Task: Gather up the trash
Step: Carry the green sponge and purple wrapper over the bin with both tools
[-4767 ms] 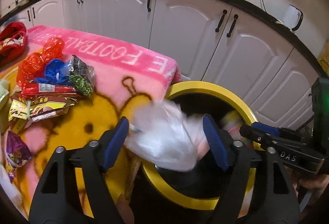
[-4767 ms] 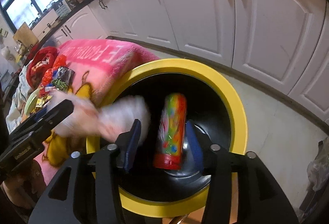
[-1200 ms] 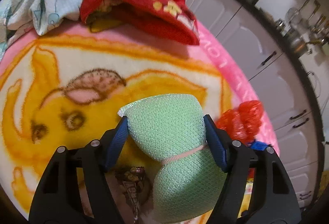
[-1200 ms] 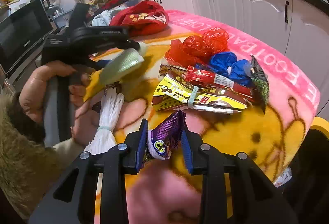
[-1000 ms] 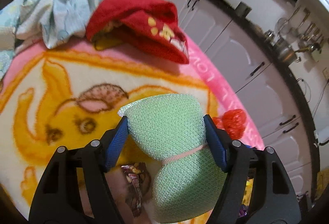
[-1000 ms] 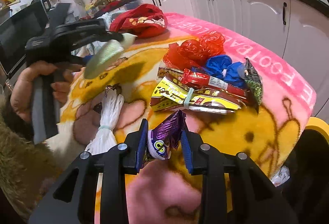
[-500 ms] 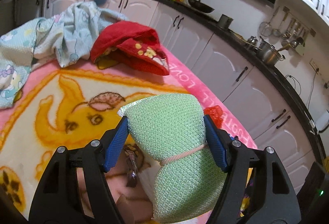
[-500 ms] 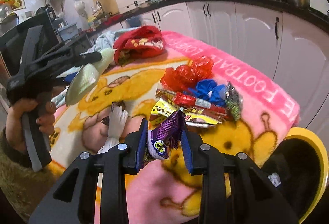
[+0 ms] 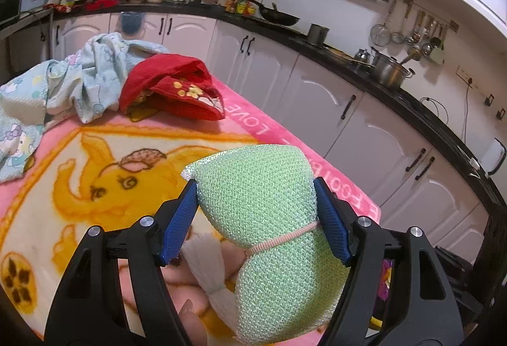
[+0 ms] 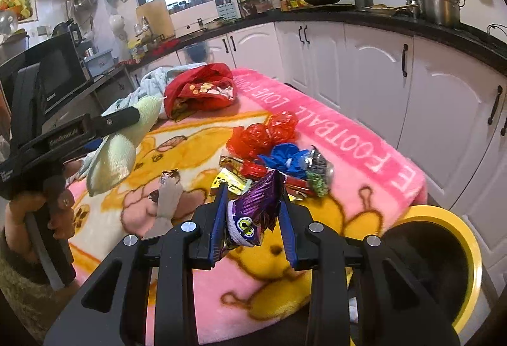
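Above the blanket [image 10: 364, 149], both grippers tilt downward, each clamping trash.

Green mesh bundle [image 9: 266, 219] between left jaws hides blanket [image 9: 95, 187] and trash pile beyond. White tassel [image 9: 206, 260] below jaws partly covered. Bin [image 10: 456, 251] right of right jaws cut by frame edge, inside too dark to read. Purple wrapper [image 10: 253, 212] print unreadable.

We see wrappers [image 10: 279, 165] mid-frame on blanket [image 10: 364, 155]; clothes [image 10: 199, 92] behind, upper left; bin [image 10: 469, 251] lower right, beside blanket edge; cabinets [image 10: 443, 111] behind, right.
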Action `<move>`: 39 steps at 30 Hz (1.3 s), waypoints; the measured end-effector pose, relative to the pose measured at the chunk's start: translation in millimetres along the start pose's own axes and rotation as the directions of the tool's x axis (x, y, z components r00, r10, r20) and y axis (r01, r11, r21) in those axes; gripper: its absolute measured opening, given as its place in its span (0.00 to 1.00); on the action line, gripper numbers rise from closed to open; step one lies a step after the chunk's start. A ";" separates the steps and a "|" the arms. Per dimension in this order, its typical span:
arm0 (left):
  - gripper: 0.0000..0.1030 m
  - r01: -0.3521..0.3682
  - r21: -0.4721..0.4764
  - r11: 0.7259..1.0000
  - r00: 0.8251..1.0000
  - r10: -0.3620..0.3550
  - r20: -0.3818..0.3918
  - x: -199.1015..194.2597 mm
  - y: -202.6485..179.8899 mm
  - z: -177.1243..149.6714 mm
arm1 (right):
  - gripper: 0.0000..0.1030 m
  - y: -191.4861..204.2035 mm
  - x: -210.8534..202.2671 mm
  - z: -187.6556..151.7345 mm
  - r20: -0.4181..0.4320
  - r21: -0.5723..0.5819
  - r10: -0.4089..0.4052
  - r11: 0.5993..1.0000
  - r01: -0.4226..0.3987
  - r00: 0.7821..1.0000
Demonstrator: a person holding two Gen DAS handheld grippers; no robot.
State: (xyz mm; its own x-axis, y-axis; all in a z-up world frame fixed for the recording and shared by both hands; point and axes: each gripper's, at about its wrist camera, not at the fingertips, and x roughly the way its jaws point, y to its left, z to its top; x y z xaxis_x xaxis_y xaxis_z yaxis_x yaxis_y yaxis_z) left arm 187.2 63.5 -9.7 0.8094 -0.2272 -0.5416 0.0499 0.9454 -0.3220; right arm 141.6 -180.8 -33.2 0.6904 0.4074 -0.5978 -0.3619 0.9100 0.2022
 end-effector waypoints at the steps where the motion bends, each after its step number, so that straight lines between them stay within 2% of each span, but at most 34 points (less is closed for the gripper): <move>1: 0.62 0.002 0.003 1.000 1.000 -0.002 0.000 -0.4 -2.2 -1.4 | 0.29 -2.4 -2.8 -0.2 0.003 0.003 -0.004 1.000 0.004 1.000; 22: 0.62 0.097 0.109 0.989 0.995 -0.095 -0.023 3.6 -71.6 -32.4 | 0.29 -57.2 -52.3 -12.3 0.057 0.075 -0.110 0.992 0.106 0.992; 39: 0.62 0.186 0.212 0.959 0.983 -0.181 -0.045 12.5 -136.4 -50.6 | 0.29 -105.1 -86.1 -28.8 0.095 0.156 -0.216 0.967 0.200 0.972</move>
State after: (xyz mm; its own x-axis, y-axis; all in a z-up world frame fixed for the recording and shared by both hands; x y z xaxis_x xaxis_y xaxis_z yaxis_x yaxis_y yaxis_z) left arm 160.9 -80.2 -11.8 0.7599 -0.4044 -0.5089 0.3224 0.9143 -0.2452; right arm 102.1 -313.7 -25.2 0.8087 0.2064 -0.5509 -0.1146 0.9737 0.1967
